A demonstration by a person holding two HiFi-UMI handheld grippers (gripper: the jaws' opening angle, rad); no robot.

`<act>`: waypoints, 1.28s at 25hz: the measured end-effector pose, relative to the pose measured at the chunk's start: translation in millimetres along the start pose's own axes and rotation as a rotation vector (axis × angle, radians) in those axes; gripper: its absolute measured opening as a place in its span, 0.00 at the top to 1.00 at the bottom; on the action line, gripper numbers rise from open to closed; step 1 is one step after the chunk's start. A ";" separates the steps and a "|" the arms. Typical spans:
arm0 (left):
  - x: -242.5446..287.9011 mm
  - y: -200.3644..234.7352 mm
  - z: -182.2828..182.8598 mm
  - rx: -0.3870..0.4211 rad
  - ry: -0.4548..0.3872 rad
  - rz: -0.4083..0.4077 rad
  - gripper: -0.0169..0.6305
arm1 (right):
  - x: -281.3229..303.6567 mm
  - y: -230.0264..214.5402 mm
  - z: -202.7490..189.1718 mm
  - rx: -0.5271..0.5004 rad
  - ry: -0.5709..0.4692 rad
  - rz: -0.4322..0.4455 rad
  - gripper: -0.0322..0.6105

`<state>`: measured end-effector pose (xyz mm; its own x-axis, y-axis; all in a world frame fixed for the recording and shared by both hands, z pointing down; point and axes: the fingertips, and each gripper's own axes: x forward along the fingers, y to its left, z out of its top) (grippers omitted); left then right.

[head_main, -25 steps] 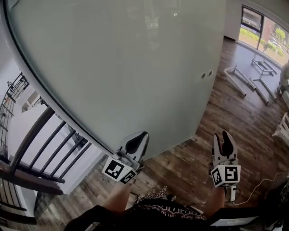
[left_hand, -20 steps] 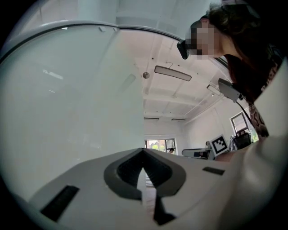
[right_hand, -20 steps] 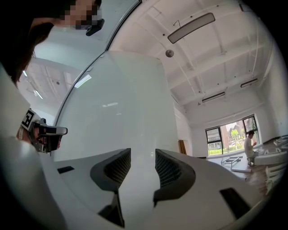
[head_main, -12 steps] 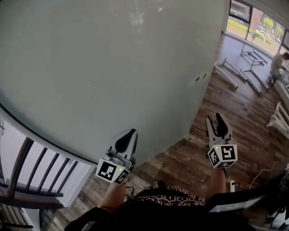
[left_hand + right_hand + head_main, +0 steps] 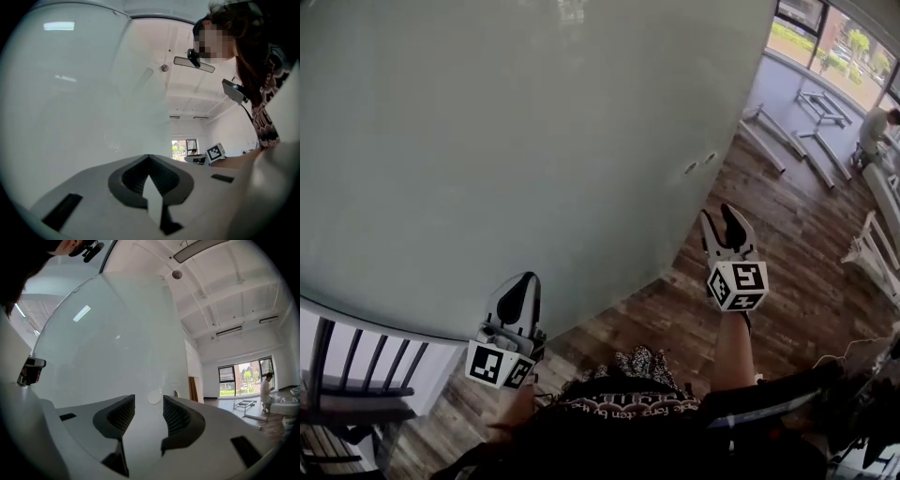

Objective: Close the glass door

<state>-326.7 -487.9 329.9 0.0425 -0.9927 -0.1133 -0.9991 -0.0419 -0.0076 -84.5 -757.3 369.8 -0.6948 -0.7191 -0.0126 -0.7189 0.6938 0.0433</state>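
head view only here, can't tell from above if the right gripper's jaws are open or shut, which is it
observer: open. In the right gripper view, the right gripper has its jaws well apart with nothing between them.
operator: what's it aimed at
observer: the glass door. A small round fitting on the pane shows through the gap between the jaws, further ahead.
operator: and the left one
observer: the left gripper is shut in its own view, tips meeting and holding nothing.
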 end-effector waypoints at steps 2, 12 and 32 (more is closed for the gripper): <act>10.2 -1.8 0.7 0.012 0.003 0.024 0.97 | 27.7 -14.1 -9.4 0.002 0.022 0.024 0.69; 23.0 1.4 5.6 0.044 0.020 0.176 0.97 | 125.6 -42.9 -23.1 -0.013 0.066 0.124 0.68; 20.9 2.0 12.9 0.084 0.016 0.228 0.97 | 149.3 -51.1 -26.3 0.036 0.047 0.070 0.77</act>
<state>-327.8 -507.3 314.7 -0.1849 -0.9770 -0.1058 -0.9791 0.1924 -0.0663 -150.9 -901.1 391.9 -0.7421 -0.6693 0.0360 -0.6696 0.7427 0.0062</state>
